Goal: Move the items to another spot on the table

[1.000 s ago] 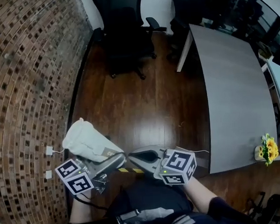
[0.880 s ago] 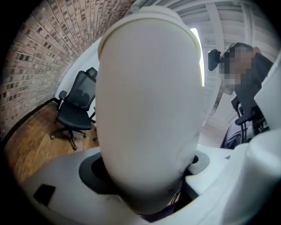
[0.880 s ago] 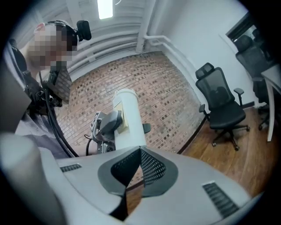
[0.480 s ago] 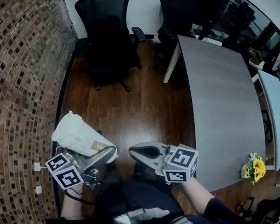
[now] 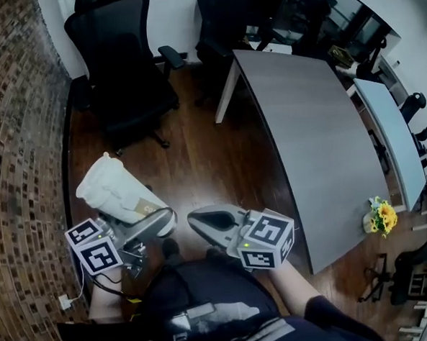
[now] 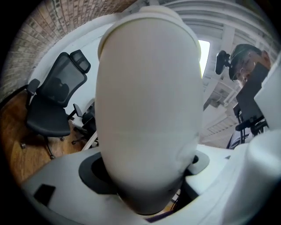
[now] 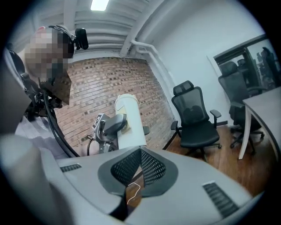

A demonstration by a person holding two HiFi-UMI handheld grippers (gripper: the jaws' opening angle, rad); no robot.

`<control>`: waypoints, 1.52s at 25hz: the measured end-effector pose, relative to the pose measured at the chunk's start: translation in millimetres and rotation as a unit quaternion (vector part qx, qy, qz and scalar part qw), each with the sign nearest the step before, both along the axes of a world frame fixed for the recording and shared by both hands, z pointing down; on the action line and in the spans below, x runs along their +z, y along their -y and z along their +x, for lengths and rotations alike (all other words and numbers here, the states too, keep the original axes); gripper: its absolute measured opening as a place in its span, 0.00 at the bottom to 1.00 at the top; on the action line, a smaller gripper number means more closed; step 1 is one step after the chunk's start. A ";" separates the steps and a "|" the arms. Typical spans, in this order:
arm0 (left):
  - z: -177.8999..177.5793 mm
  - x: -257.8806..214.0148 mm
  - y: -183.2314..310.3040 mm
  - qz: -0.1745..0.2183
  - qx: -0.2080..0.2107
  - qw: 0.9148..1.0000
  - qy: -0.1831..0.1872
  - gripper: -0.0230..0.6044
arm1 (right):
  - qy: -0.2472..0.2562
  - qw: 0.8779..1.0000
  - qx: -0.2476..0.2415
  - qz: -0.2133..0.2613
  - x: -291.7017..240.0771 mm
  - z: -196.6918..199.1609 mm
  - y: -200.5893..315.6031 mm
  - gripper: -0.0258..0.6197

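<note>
One white cup (image 5: 117, 192), its small label (image 5: 145, 205) unreadable

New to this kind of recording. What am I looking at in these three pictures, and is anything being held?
No robot: a person holds a two-jaw gripper in each hand. The top-down picture comes from a camera on the person's head; the other two cameras ride on the grippers, looking along their jaws. The left gripper grips a tall white cup over the wooden floor. The right gripper is shut and empty. The grey table carries a small pot of yellow flowers near its edge.
</note>
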State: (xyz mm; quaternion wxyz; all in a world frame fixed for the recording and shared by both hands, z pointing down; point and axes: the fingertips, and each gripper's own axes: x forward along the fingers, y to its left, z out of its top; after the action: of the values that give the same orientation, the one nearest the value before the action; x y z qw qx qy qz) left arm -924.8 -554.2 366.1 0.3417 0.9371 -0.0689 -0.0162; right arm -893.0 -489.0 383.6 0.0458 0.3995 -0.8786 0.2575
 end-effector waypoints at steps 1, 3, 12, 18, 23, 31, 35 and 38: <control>-1.7 0.0 7.5 -0.005 0.010 1.000 -0.008 0.70 | -0.009 1.000 0.006 0.001 -0.4 -3.4 5.9 0.01; -2.0 0.7 20.3 -0.011 0.029 0.999 -0.020 0.70 | -0.018 1.000 0.025 -0.001 0.5 -4.8 14.2 0.01; 33.3 4.1 58.7 0.018 0.083 0.996 -0.001 0.70 | -0.058 0.995 0.085 0.001 6.1 6.8 38.7 0.01; 80.5 8.2 81.1 0.058 0.078 0.994 0.041 0.70 | -0.030 0.994 0.103 0.009 17.4 45.0 57.8 0.01; 133.5 2.5 98.2 0.078 0.091 0.992 0.049 0.70 | -0.013 0.992 0.124 0.020 22.0 101.6 80.1 0.01; 248.4 -13.0 99.7 0.123 0.137 0.980 0.082 0.70 | 0.013 0.983 0.175 0.045 9.5 222.8 91.6 0.01; 304.4 -16.9 85.3 0.128 0.168 0.974 0.082 0.70 | 0.012 0.978 0.203 0.053 5.4 282.6 77.0 0.01; 340.5 -8.1 72.5 0.122 0.186 0.971 0.089 0.70 | 0.021 0.971 0.232 0.057 6.1 322.3 58.8 0.01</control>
State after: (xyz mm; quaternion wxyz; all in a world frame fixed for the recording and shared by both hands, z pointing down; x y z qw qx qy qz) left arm -584.3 -626.7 357.9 0.2148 0.9657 0.0785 0.1232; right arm -570.7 -547.9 389.7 -0.0563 0.5886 -0.7763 0.2184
